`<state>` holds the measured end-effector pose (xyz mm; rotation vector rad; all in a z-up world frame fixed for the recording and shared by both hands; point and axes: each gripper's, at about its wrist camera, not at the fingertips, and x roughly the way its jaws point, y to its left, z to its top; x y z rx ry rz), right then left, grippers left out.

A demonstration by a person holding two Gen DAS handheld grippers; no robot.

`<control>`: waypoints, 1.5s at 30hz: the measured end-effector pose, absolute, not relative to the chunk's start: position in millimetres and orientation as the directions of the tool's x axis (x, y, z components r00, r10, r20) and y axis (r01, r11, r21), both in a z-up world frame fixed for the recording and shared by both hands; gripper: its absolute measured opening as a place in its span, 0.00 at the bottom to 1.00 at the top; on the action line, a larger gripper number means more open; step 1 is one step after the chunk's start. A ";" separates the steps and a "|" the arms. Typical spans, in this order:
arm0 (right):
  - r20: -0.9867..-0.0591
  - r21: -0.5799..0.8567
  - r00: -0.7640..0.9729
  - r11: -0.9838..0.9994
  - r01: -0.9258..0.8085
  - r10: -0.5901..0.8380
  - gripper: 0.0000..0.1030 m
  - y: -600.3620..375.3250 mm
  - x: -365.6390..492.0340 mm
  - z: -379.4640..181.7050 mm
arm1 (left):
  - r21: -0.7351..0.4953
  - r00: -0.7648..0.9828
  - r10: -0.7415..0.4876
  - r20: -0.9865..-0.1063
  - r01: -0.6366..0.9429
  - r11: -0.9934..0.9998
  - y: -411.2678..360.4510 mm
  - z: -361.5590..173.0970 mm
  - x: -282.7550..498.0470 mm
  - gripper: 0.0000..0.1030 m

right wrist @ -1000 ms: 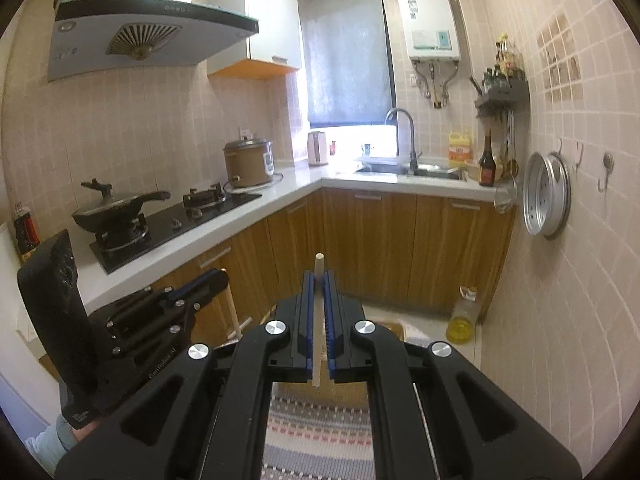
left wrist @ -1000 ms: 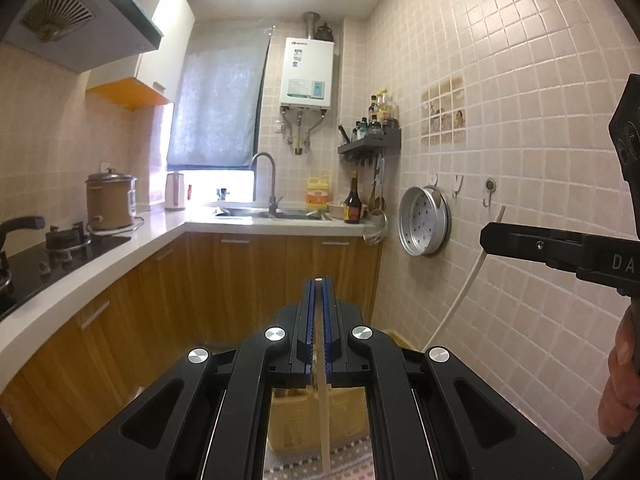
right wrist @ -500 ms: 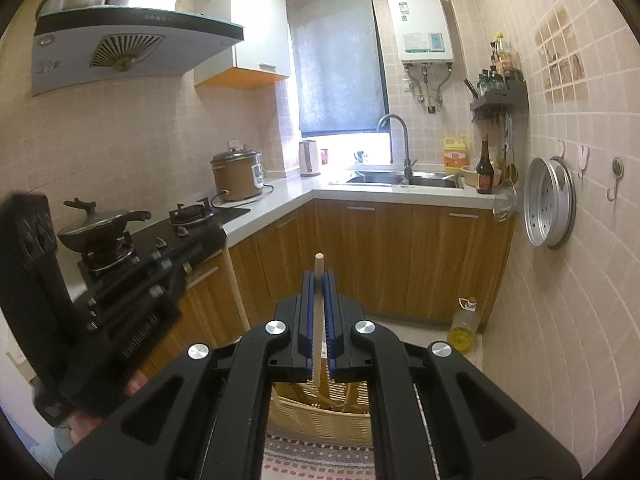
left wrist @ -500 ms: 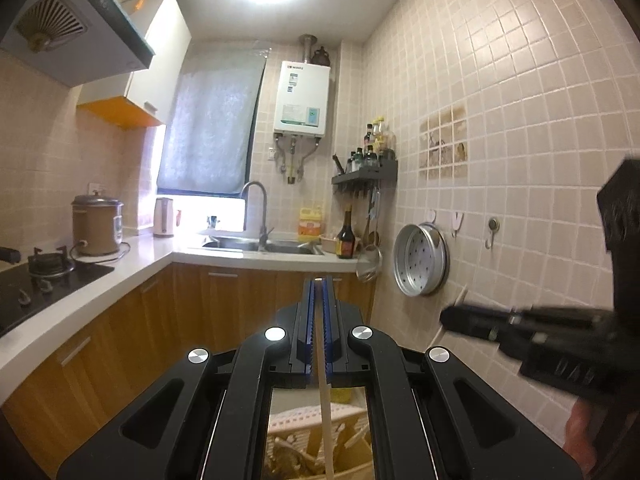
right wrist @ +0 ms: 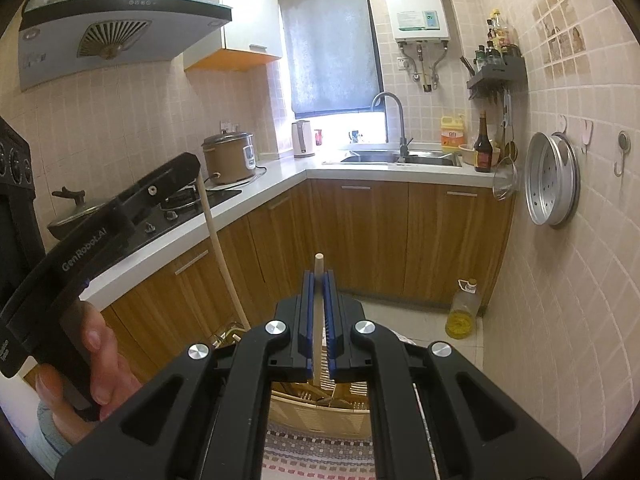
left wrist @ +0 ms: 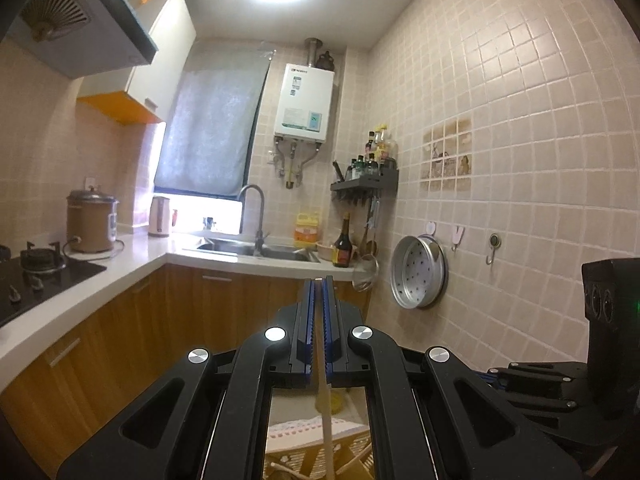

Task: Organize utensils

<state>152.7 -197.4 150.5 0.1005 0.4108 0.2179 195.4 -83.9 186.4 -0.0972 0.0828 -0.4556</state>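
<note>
My left gripper (left wrist: 318,280) is shut on a pale wooden utensil handle (left wrist: 323,396) that hangs down toward a woven basket (left wrist: 352,458) below. In the right wrist view the left gripper (right wrist: 192,168) shows at the left with that long handle (right wrist: 220,256) curving down. My right gripper (right wrist: 319,274) is shut on a second wooden handle (right wrist: 319,320), its tip sticking up past the fingers, above the woven basket (right wrist: 320,416) holding several wooden utensils. The right gripper's body (left wrist: 560,376) shows at the lower right of the left wrist view.
An L-shaped white counter (right wrist: 280,168) with wood cabinets (right wrist: 380,236) runs along the left and back, with a stove (right wrist: 192,204), rice cooker (right wrist: 230,158) and sink (right wrist: 400,158). A tiled wall (right wrist: 560,280) with a hanging steamer tray (right wrist: 554,180) stands at the right. An oil bottle (right wrist: 462,310) stands on the floor.
Both grippers have risen and tilted up with their wooden utensils. The right gripper dropped lower in the left wrist view; the left gripper now reaches higher in the right wrist view.
</note>
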 end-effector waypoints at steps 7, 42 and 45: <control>-0.420 0.100 0.880 0.975 -0.199 0.223 0.03 -185.2 155.3 132.1 | -0.100 0.892 -0.438 -0.113 0.428 0.898 -94.9 150.8 204.5 0.02; -0.309 0.024 0.942 0.991 -0.133 0.134 0.55 -156.4 -19.4 106.3 | -0.127 0.896 -0.398 -0.195 0.379 0.916 -28.4 112.8 47.3 0.55; -0.307 0.023 0.946 0.994 -0.105 0.107 0.58 -158.7 -30.4 94.8 | -0.126 0.913 -0.365 -0.183 0.347 0.930 -22.3 104.7 32.9 0.70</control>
